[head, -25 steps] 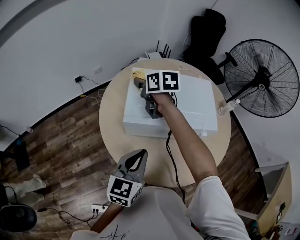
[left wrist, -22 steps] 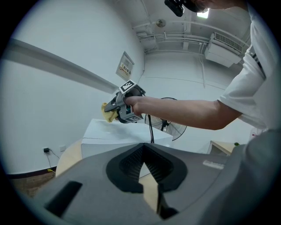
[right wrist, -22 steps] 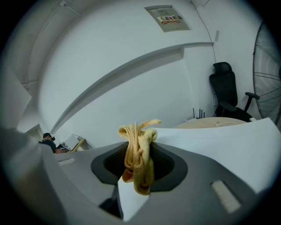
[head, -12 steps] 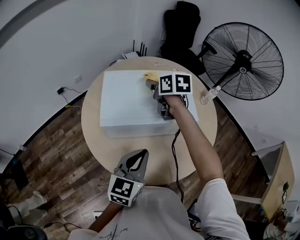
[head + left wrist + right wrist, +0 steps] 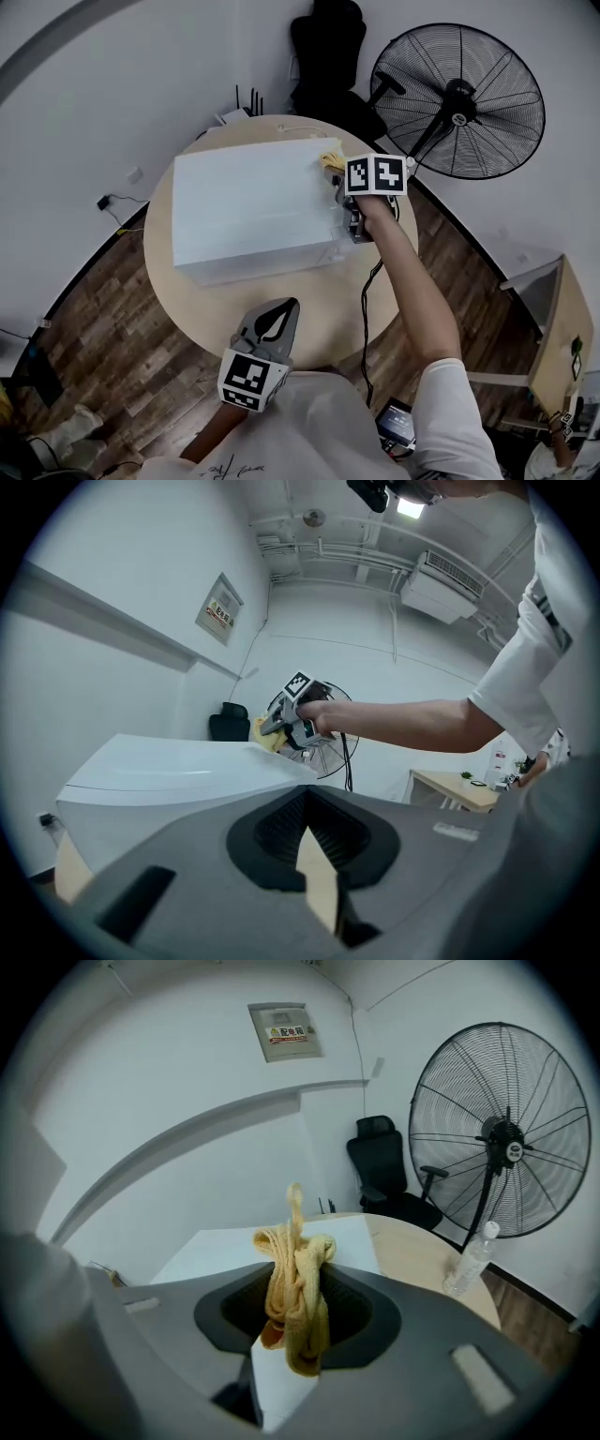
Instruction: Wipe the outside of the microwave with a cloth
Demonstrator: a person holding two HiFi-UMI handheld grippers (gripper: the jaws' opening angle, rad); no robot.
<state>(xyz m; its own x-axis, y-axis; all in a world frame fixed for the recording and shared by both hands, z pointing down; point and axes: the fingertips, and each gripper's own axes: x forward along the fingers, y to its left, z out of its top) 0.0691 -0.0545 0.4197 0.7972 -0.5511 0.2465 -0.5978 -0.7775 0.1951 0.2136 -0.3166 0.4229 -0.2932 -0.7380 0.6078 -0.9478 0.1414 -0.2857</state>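
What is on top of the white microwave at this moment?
Only a yellow cloth, at the far right corner of the microwave, clamped in the right gripper. The rest of the top is bare. The patch beneath cloth and gripper is covered.

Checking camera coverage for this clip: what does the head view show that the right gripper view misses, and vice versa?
Head view only: the left gripper, held away from the white microwave, and the person's right arm. Right gripper view only: a wall sign. Both: the yellow cloth in the right gripper, the microwave, the fan.
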